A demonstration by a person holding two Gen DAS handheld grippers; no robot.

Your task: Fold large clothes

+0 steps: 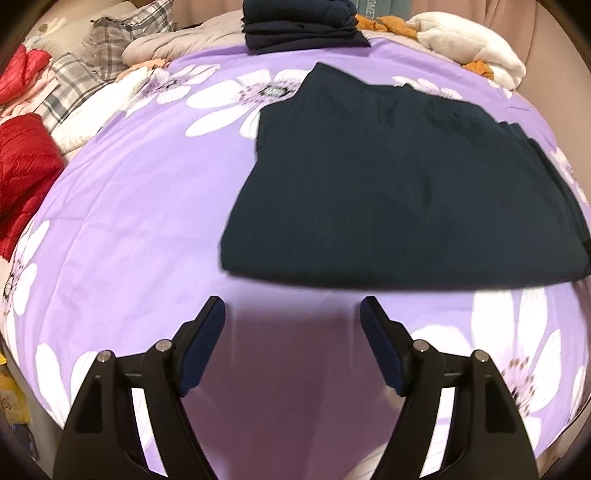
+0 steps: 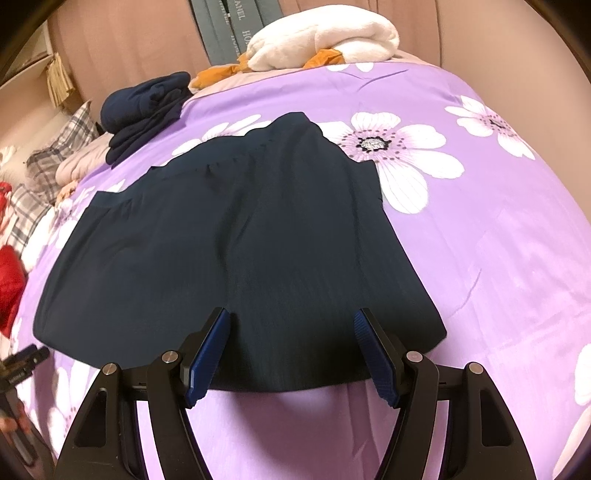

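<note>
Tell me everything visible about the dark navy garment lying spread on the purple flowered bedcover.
The dark navy garment is a matte, finely ribbed fabric, partly folded into a broad flat shape with layered edges along one side. It lies flat on the purple flowered bedcover, apart from the folded dark clothes stack behind it. The right gripper hangs open over its near hem, fingers not pinching it; the left gripper is open, short of its edge.

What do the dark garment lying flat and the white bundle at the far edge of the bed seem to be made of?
Dark garment: looks like a thin woven or fine-ribbed fabric, matte navy; faint lengthwise lines show and it lies flat with soft creases. The exact fibre cannot be told.
White bundle: seems a fleece or plush, cream-white, with a fuzzy, thick, rounded surface.
</note>
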